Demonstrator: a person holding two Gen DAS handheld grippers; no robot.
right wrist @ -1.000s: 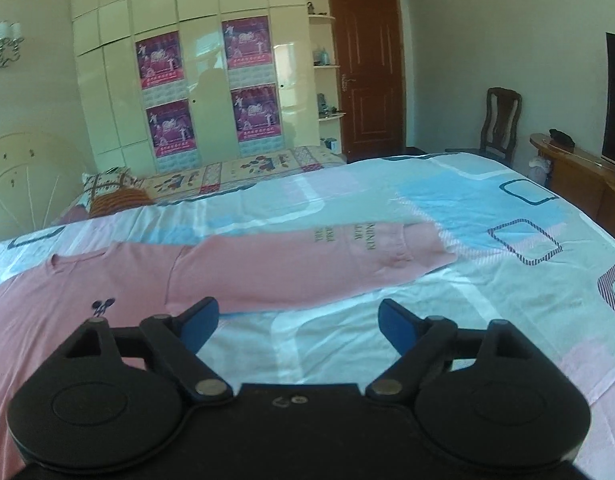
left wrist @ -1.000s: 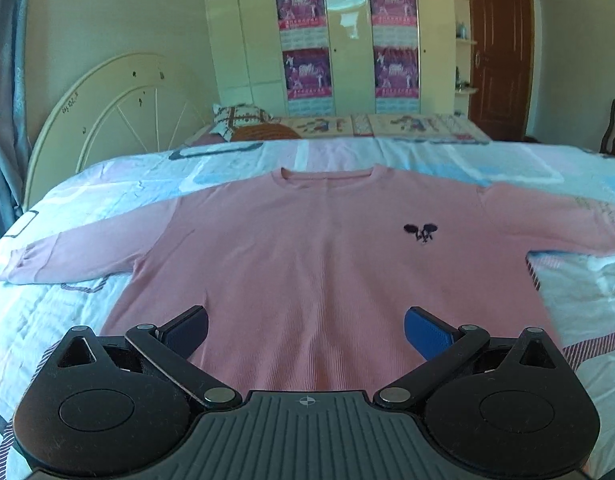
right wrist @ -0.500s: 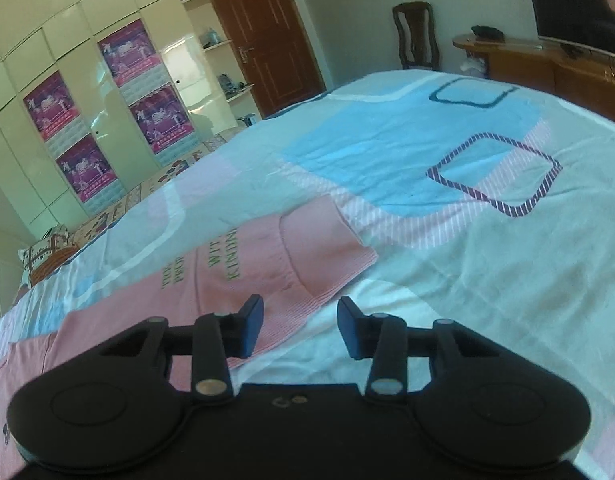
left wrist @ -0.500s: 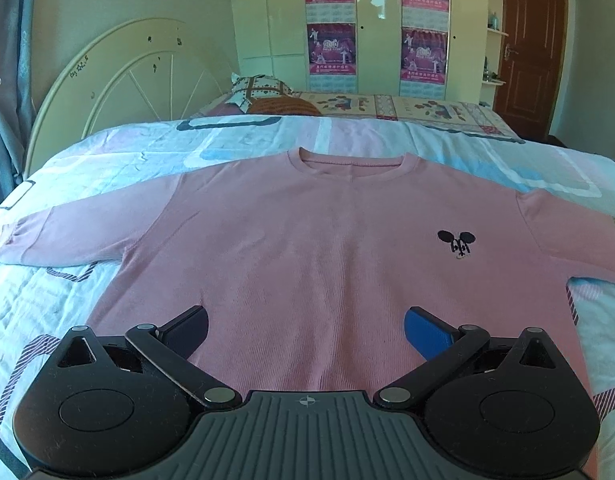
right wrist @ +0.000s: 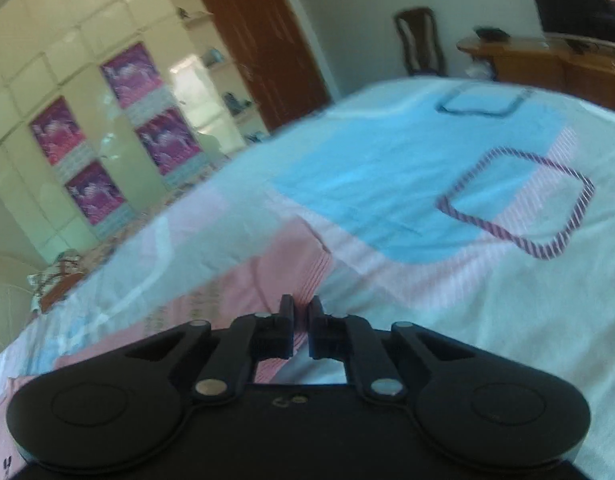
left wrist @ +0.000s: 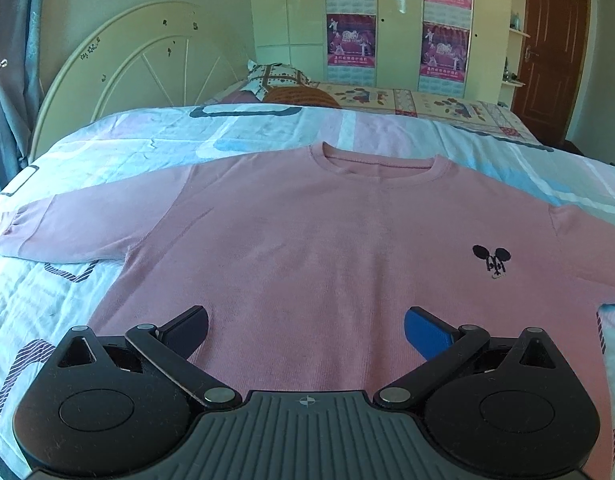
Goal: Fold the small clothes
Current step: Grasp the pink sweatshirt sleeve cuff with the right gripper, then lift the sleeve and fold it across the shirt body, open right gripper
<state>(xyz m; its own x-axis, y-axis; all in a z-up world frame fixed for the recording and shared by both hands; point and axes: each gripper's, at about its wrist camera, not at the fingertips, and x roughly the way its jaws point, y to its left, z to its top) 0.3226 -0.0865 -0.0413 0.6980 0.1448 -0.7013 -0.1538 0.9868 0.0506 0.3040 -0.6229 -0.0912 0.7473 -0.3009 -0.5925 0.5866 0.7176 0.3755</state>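
Right gripper pinching sleeve cuff

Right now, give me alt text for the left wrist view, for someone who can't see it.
A pink long-sleeved sweater lies spread flat, front up, on a patterned bedspread, with a small dark mouse emblem on its chest. The open left gripper hovers over its lower part, holding nothing.

Matt ribbed-knit pink sweater on smooth printed cotton-looking sheet; glossy wardrobe doors, seemingly lacquered
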